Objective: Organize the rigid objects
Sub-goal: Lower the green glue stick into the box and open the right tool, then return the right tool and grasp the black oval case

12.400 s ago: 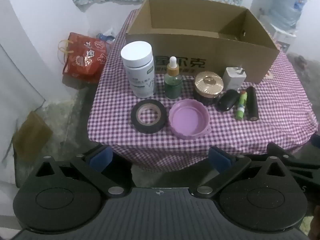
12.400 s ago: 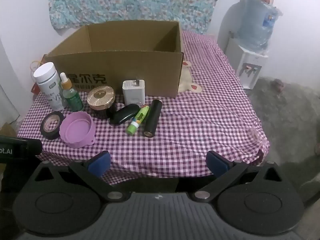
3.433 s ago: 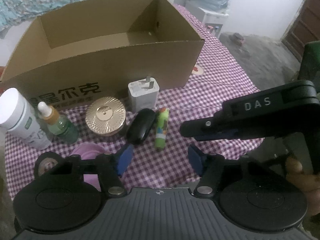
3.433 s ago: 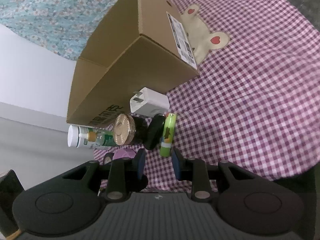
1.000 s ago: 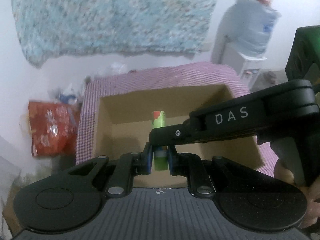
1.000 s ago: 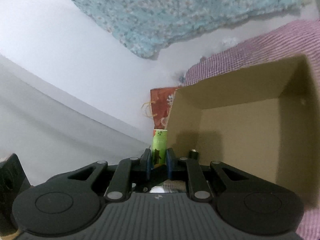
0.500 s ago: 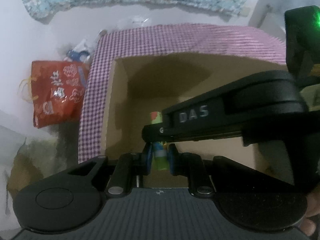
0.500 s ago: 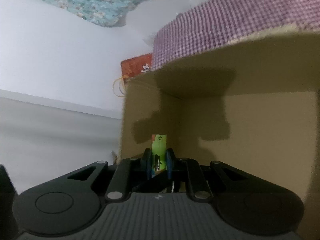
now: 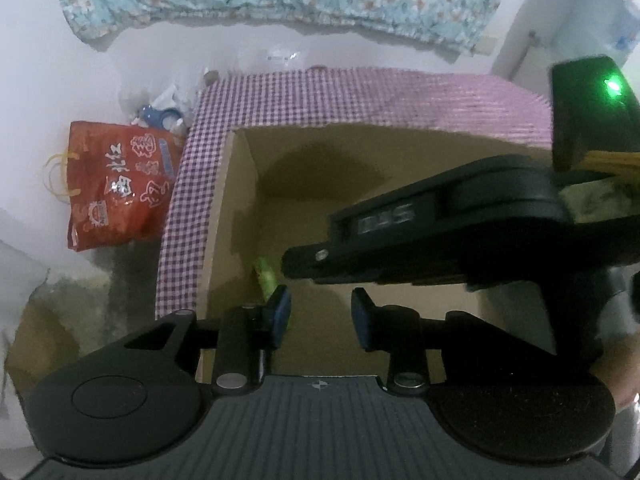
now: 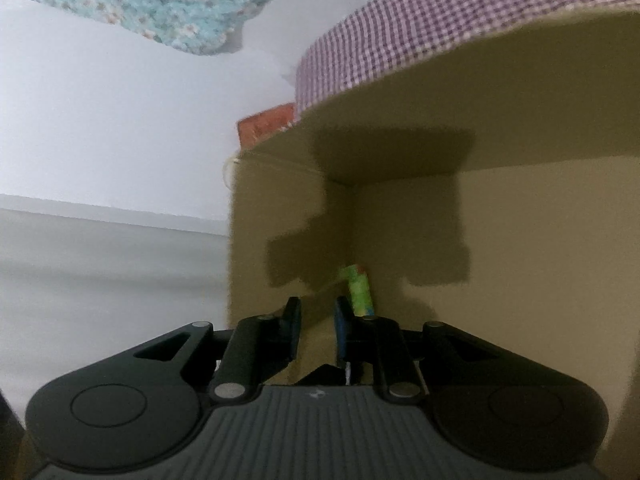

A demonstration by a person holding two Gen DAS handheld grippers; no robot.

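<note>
A green tube [image 9: 265, 276], blurred, lies free low in the cardboard box [image 9: 224, 220], by its left wall. My left gripper [image 9: 320, 306] hangs over the box, pointing steeply down. Its jaws are opening and nothing is between them; the tube shows just past the left pad [image 9: 280, 304]. My right gripper [image 9: 296, 260] reaches in from the right, across the left wrist view. In the right wrist view, my right gripper [image 10: 318, 320] has a narrow gap that is starting to widen, with nothing in it. There the green tube [image 10: 359, 290] sits beyond the right pad, near the box corner [image 10: 348, 208].
The box stands on a purple checked tablecloth [image 9: 360, 96]. A red bag [image 9: 120, 184] lies on the floor left of the table. A person's hand [image 9: 616, 376] shows at the right edge. The box's inner walls [image 10: 520, 240] rise close around both grippers.
The green tube has left both pairs of jaws and dropped towards the box's left wall. The left jaws have widened. Both grippers sit lower in the box.
</note>
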